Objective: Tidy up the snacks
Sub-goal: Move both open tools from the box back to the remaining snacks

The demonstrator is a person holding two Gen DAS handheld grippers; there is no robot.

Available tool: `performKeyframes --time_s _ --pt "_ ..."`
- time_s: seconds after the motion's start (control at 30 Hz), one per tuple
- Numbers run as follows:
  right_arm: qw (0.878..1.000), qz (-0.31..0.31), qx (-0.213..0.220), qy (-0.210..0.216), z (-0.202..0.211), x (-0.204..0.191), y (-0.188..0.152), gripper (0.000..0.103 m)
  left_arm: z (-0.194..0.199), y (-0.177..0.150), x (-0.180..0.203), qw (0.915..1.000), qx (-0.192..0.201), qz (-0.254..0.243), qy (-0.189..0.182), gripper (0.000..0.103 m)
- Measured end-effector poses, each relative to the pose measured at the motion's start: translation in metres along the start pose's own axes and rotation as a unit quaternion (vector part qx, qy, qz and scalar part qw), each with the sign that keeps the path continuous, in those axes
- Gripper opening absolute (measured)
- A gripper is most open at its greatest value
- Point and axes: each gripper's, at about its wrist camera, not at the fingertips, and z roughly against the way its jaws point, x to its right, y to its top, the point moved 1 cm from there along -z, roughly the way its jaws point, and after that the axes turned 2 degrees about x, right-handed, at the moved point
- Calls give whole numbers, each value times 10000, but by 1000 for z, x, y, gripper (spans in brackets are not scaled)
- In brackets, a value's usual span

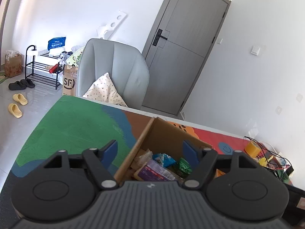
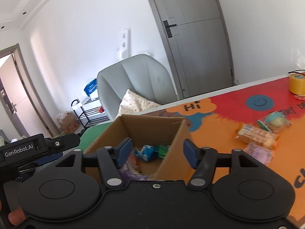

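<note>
An open cardboard box [image 1: 144, 133] [image 2: 144, 126] stands on the colourful table mat and holds several snack packets: a blue one [image 1: 164, 159] [image 2: 146, 151], a green one [image 1: 184, 165] [image 2: 163, 148] and a purple one [image 1: 154, 171]. My left gripper [image 1: 150, 150] is open and empty, straddling the box's left wall. My right gripper [image 2: 157, 152] is open and empty above the box's right wall. On the mat right of the box lie a biscuit pack [image 2: 255, 135], a round cake packet [image 2: 275, 121] and a pink packet [image 2: 259, 152].
A yellow tape roll [image 1: 251, 147] [image 2: 296, 83] and black wires [image 1: 266, 152] sit at the table's far right. A grey armchair [image 1: 114, 70] [image 2: 137, 84] with a pillow stands beyond the table, with a shoe rack [image 1: 42, 70] and a closed door [image 1: 183, 47].
</note>
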Motion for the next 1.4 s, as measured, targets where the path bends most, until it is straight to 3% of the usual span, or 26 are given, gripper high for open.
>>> performKeyframes --time_s 0.2,0.37,0.67,0.93,1.4 --pt "9999 -60 4 -97 12 14 0 66 -5 -7 13 9997 -45 -165 183 87" --pt "9999 -150 -29 -63 21 25 -1 81 -4 -11 22 9993 -115 -232 255 90" --pt "9991 -377 -171 -85 32 50 -6 93 -8 -27 50 9974 -436 -535 200 93" --pt "9975 -640 -194 -237 49 84 -12 96 -13 -43 80 9947 -664 -752 242 93" --pt "9935 -990 -43 -555 76 144 -13 98 -19 -53 142 9908 -753 -1057 -371 93"
